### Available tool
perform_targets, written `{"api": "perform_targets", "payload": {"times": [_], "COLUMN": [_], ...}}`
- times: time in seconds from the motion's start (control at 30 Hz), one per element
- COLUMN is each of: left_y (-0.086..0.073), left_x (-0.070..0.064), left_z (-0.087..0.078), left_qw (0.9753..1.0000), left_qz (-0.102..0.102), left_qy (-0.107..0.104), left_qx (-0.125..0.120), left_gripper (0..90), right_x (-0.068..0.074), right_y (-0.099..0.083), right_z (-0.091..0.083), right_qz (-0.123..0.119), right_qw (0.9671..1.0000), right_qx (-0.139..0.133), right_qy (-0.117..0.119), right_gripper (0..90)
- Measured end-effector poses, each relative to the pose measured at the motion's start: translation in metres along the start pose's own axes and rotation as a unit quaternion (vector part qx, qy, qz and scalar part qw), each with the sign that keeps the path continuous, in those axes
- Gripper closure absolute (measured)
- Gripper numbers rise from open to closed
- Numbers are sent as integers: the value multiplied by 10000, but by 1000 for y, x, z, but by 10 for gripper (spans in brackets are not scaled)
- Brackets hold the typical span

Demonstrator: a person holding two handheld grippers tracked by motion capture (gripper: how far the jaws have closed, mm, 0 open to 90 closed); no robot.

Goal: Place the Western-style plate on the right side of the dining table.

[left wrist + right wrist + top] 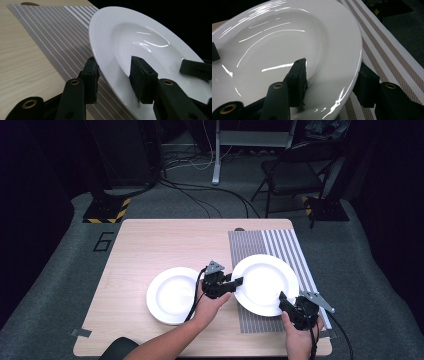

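Note:
A white plate point(264, 279) lies over the striped placemat point(252, 242) on the right half of the table. My left gripper point(238, 282) holds its left rim; in the left gripper view, the left gripper point(113, 68) has one jaw under the rim and one on the plate point(130, 35). My right gripper point(283, 299) holds the near right rim. In the right gripper view, the right gripper point(332, 73) has one jaw on the plate point(287, 37) and one beneath the edge. Both look shut on it.
A second white plate point(170, 295) sits on the bare wooden table point(150, 245), just left of my left hand. Beyond the table's far edge stand a folding chair point(295, 175), cables and a yellow-black striped base point(107, 210).

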State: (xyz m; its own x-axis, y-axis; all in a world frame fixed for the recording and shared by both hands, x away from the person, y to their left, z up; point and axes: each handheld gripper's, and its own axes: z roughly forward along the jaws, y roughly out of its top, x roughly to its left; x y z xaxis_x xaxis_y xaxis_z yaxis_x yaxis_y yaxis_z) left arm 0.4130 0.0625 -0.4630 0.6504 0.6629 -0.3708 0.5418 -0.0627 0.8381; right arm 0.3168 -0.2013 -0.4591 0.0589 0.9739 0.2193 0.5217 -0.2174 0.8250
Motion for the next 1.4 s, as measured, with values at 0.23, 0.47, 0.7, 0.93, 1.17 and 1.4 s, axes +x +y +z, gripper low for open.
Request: {"api": "perform_targets", "payload": {"times": [0.23, 0.47, 0.7, 0.93, 1.17, 1.4], "left_y": [11, 18, 21, 17, 12, 7], "left_x": [3, 5, 6, 8, 8, 11], "left_z": [8, 15, 25, 38, 48, 56], "left_qw": [10000, 9999, 9999, 9999, 9999, 9998], "left_qz": [-27, -60, 64, 12, -19, -75], "left_qy": [-37, -120, -95, -130, -114, -92], "left_qx": [-20, -64, -11, 50, 105, 187], "left_gripper": [591, 591, 592, 591, 592, 599], "right_x": [-2, -7, -14, -23, -31, -38], "right_y": [9, 21, 21, 20, 16, 8], "right_z": [5, 12, 19, 27, 34, 42], "right_qz": [41, -2, 31, -30, -74, 74], "right_qw": [10000, 9999, 9998, 9999, 9999, 9999], "right_qx": [-14, -38, -38, -34, 8, 67], "right_qy": [72, 160, 189, 141, 78, 93], "right_gripper": [488, 489, 489, 489, 492, 497]}}
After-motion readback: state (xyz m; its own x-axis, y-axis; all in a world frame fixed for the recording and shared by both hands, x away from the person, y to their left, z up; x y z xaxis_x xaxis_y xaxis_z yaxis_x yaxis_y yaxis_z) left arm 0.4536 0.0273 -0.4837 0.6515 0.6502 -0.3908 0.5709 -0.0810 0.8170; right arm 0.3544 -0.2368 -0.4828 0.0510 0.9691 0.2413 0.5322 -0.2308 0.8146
